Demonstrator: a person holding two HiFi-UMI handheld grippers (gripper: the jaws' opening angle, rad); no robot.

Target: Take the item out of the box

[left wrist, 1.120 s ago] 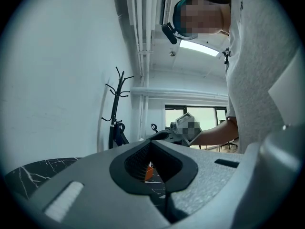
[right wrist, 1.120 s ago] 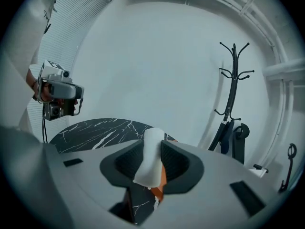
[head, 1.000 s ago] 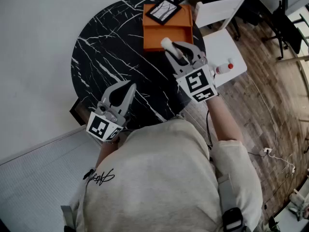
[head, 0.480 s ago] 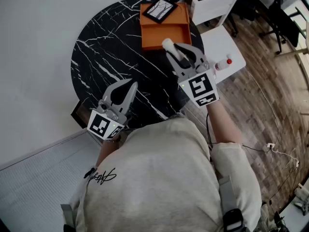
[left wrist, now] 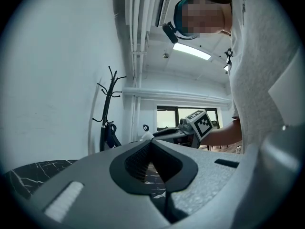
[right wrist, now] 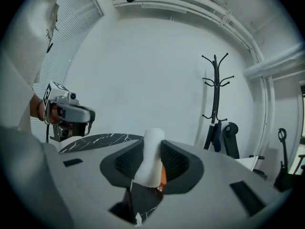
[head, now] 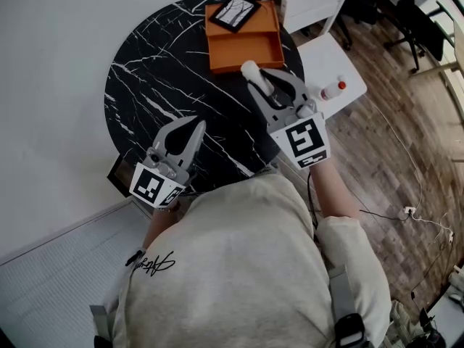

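Gripping the white cylinder (head: 250, 69): right gripper (head: 262, 82) was clamped on it, upper centre of the head view, at the near wall of the orange box (head: 246, 49).
Box sat at the top edge of the black marbled round table (head: 159, 71), with a framed picture (head: 234, 13) lying at its far end. Left gripper (head: 191, 127) hung lower left over the table, jaws pressed together, nothing between them. White chair (head: 326, 53) carrying a red-capped bottle (head: 335, 90) stood upper right.
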